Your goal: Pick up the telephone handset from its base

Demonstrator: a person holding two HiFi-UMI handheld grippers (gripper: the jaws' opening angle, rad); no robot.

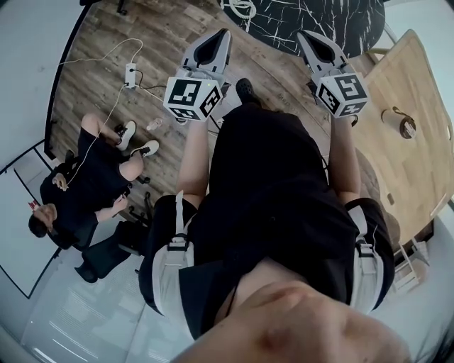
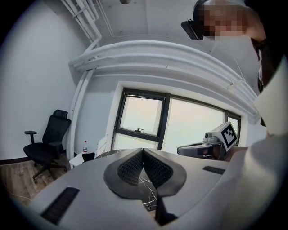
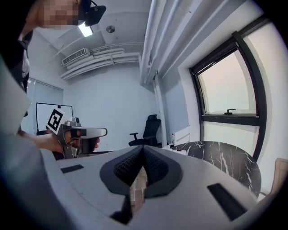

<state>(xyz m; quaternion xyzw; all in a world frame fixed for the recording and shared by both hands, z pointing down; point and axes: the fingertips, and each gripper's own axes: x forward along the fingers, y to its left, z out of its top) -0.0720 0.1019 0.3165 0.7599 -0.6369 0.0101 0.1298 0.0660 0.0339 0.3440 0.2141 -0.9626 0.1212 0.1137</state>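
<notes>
No telephone, handset or base shows in any view. In the head view my left gripper (image 1: 224,34) and right gripper (image 1: 303,35) are held out side by side above the wooden floor, both pointing toward a black marble table (image 1: 319,21). In the left gripper view the left gripper (image 2: 143,152) has its ribbed pads pressed together with nothing between them. The right gripper (image 3: 143,152) is likewise shut and empty in its own view. Each gripper view shows the other gripper (image 2: 209,144) (image 3: 75,134) beside it in a hand.
The round black marble table (image 3: 227,159) stands just ahead. A light wooden table (image 1: 411,135) is on the right. A person sits on the floor at the left (image 1: 92,184), near a power strip and cable (image 1: 130,74). A black office chair (image 2: 47,143) stands by the wall, with windows (image 2: 180,130) beyond.
</notes>
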